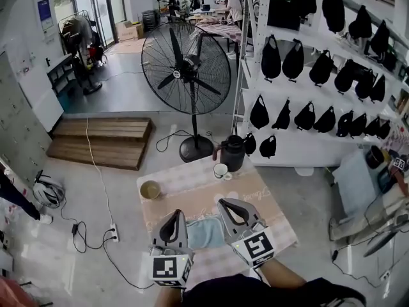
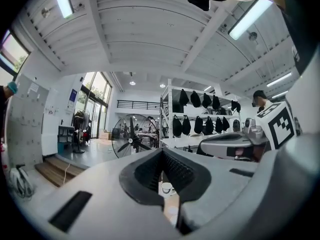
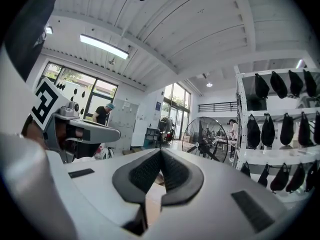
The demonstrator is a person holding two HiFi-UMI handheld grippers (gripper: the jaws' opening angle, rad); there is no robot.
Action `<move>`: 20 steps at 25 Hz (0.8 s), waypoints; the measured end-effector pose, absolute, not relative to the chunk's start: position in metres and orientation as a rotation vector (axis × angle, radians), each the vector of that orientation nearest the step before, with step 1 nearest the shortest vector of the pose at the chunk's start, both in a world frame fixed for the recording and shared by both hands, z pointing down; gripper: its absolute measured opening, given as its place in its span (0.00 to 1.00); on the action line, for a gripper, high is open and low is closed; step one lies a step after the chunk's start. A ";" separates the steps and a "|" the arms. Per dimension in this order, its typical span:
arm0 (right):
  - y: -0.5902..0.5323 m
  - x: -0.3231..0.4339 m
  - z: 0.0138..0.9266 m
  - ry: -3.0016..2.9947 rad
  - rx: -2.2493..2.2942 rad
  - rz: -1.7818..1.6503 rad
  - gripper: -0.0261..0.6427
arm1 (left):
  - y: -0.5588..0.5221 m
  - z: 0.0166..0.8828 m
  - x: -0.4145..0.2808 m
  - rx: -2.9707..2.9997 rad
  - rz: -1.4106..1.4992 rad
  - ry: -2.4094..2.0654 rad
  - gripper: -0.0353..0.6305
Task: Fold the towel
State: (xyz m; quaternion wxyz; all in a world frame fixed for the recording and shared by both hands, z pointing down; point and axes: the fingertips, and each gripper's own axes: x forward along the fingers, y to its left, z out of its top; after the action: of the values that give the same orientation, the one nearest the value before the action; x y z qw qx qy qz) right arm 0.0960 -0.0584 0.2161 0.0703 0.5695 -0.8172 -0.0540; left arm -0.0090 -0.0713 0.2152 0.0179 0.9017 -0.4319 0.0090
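Head view, looking steeply down: a small counter (image 1: 192, 187) with a pale pink cloth. A light blue towel (image 1: 204, 233) lies on its near part, showing between the two grippers, which are held above it. The left gripper (image 1: 174, 213) and right gripper (image 1: 225, 207) point level, side by side. In each gripper view the jaws are pressed together with nothing between them. Towards the counter's far side stand a bowl (image 1: 150, 190), a white cup (image 1: 221, 170) and a dark jug (image 1: 232, 152).

The towel is probably light, soft and limp. It should sag and drape when lifted, so pinching it at two corners or along one edge looks best.
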 end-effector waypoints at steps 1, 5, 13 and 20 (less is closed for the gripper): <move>-0.058 0.097 0.217 -2.461 1.708 -0.152 0.04 | -0.072 0.217 -0.009 2.784 0.019 -1.329 0.06; -0.055 0.100 0.220 -2.466 1.705 -0.125 0.04 | -0.073 0.225 -0.014 2.752 0.029 -1.336 0.06; -0.051 0.108 0.222 -2.446 1.726 -0.114 0.04 | -0.069 0.224 -0.015 2.759 0.018 -1.346 0.06; -0.050 0.106 0.225 -2.437 1.721 -0.096 0.04 | -0.068 0.227 -0.014 2.769 0.045 -1.353 0.06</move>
State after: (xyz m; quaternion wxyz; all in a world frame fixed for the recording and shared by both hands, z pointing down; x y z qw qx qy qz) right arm 0.1062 -0.0495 0.2252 0.0781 0.5749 -0.8139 -0.0319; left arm -0.0140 -0.0684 0.2273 0.0298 0.8980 -0.4388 0.0144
